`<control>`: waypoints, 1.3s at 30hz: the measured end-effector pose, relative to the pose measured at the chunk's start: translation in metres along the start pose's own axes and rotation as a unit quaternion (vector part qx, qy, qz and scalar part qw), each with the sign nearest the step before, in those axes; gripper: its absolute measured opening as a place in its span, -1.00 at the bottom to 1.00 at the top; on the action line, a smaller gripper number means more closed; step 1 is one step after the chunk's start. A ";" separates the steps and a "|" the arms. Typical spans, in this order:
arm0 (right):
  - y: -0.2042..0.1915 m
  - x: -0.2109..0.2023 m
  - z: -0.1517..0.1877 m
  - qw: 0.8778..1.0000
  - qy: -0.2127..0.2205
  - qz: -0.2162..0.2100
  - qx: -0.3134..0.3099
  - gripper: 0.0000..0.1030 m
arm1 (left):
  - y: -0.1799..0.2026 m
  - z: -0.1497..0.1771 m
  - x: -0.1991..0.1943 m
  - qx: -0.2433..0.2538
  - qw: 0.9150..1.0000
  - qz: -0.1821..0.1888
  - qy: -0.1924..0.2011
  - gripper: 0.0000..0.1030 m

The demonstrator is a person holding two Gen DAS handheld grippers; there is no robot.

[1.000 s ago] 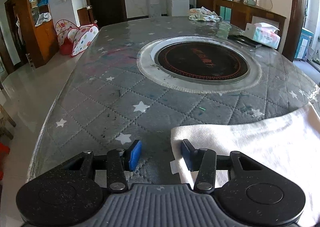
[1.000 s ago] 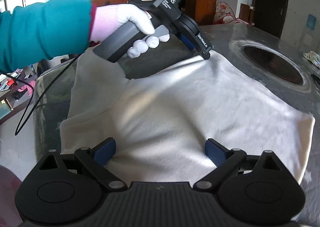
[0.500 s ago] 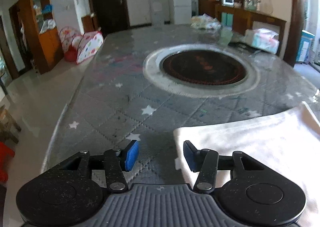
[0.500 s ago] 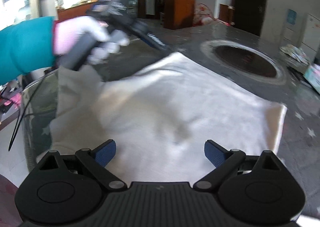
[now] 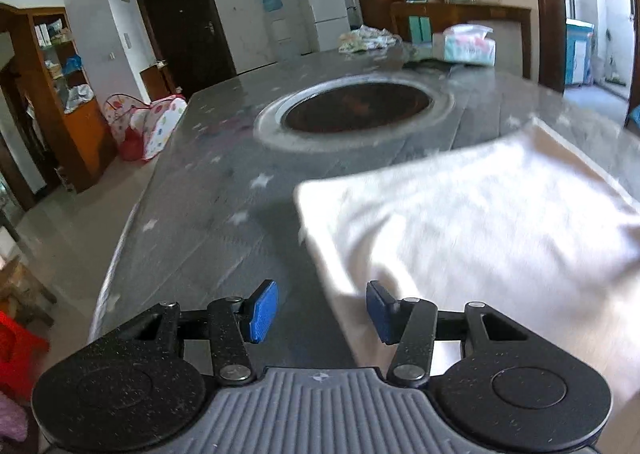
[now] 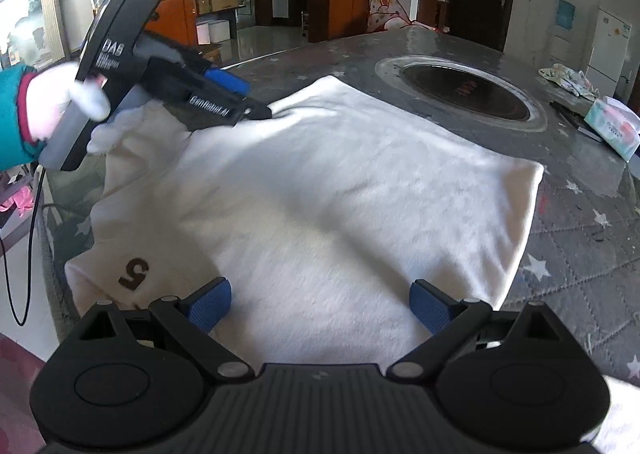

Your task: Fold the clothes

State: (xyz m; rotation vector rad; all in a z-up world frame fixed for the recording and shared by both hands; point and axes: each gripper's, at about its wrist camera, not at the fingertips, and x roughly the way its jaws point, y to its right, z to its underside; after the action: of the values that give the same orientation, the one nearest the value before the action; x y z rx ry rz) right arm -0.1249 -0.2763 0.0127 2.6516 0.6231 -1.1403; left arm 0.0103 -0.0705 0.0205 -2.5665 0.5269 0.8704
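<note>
With both my left gripper (image 5: 322, 308) and right gripper (image 6: 320, 306) open and empty, I risk pinching only the top layer of the white garment (image 6: 340, 189) just ahead and bunching the fold.

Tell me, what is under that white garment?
The white garment lies spread on a grey quilted table cover with white stars, which shows all round its edges. Whatever is directly beneath the cloth is covered and cannot be seen.

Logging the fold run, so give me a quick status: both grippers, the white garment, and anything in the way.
Left gripper open over garment edge. Right gripper open, empty. White garment flat on table. Nothing in the way.
</note>
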 end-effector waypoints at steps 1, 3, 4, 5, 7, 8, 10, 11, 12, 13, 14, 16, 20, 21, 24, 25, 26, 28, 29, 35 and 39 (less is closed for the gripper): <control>0.000 -0.001 0.000 1.000 0.000 0.001 -0.001 0.89 | -0.002 0.003 -0.001 0.001 1.000 -0.005 0.003 0.03; -0.001 -0.002 0.000 1.000 0.000 0.004 -0.003 0.90 | -0.005 0.007 -0.004 0.007 1.000 -0.018 0.008 0.06; -0.001 -0.002 0.000 1.000 0.001 0.006 -0.004 0.90 | -0.004 0.007 -0.004 0.012 0.999 -0.029 0.011 0.06; -0.001 -0.002 0.000 1.000 0.002 0.007 -0.004 0.90 | -0.004 0.007 -0.005 0.014 0.999 -0.039 0.012 0.03; -0.002 -0.003 0.000 1.000 0.004 0.009 -0.006 0.90 | -0.009 0.005 -0.010 0.004 0.999 -0.040 0.015 0.03; -0.003 -0.003 -0.001 1.000 0.005 0.010 -0.007 0.90 | -0.010 0.005 -0.014 -0.003 0.999 -0.034 0.019 0.04; -0.004 -0.003 -0.001 1.000 0.006 0.010 -0.007 0.90 | -0.008 0.005 -0.020 -0.016 0.999 -0.012 0.026 0.06; -0.005 -0.003 0.000 1.000 0.005 0.011 -0.008 0.90 | -0.006 0.006 -0.022 -0.017 1.000 -0.002 0.026 0.06; -0.005 -0.003 0.000 1.000 0.005 0.011 -0.008 0.90 | -0.002 0.008 -0.021 -0.010 1.000 0.002 0.023 0.06; -0.005 -0.003 0.000 1.000 0.005 0.012 -0.008 0.90 | 0.002 0.011 -0.019 0.000 1.000 0.002 0.019 0.06; -0.005 -0.003 0.000 1.000 0.004 0.012 -0.008 0.90 | 0.004 0.013 -0.018 0.008 1.000 -0.002 0.019 0.07; -0.005 -0.004 0.001 1.000 0.004 0.014 -0.007 0.90 | 0.006 0.018 -0.016 0.022 0.999 -0.016 0.023 0.13; -0.004 -0.009 0.001 1.000 0.010 0.016 -0.005 0.90 | 0.001 0.016 -0.019 0.004 1.000 -0.023 0.016 0.14; -0.005 -0.010 0.000 1.000 0.012 0.015 -0.006 0.90 | 0.002 0.016 -0.022 0.004 1.000 -0.021 0.018 0.14; -0.009 -0.010 -0.001 1.000 0.013 0.007 -0.013 0.90 | 0.009 0.015 -0.036 0.011 0.999 -0.007 0.033 0.15; -0.012 -0.010 0.000 1.000 0.010 0.004 -0.018 0.90 | 0.012 0.015 -0.040 0.016 0.999 -0.001 0.037 0.15; -0.015 -0.008 0.000 1.000 0.005 -0.001 -0.025 0.90 | 0.016 0.015 -0.042 0.022 0.999 0.005 0.040 0.16; -0.023 -0.007 0.004 0.999 -0.004 -0.007 -0.040 0.90 | 0.021 0.017 -0.044 0.031 0.999 0.009 0.041 0.16; -0.026 -0.008 0.006 0.999 -0.003 -0.007 -0.049 0.90 | 0.022 0.018 -0.044 0.032 0.999 0.008 0.039 0.17; -0.030 -0.021 0.006 0.998 0.013 0.002 -0.067 0.89 | 0.028 0.023 -0.057 0.021 0.999 0.024 0.043 0.20; -0.031 -0.019 0.011 0.998 0.003 -0.005 -0.066 0.87 | 0.046 0.032 -0.075 0.039 0.996 0.061 0.058 0.22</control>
State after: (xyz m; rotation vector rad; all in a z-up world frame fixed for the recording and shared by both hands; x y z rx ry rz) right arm -0.1572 -0.2579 0.0187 2.5439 0.6875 -1.0558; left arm -0.0825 -0.0785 0.0340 -2.5465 0.7427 0.7277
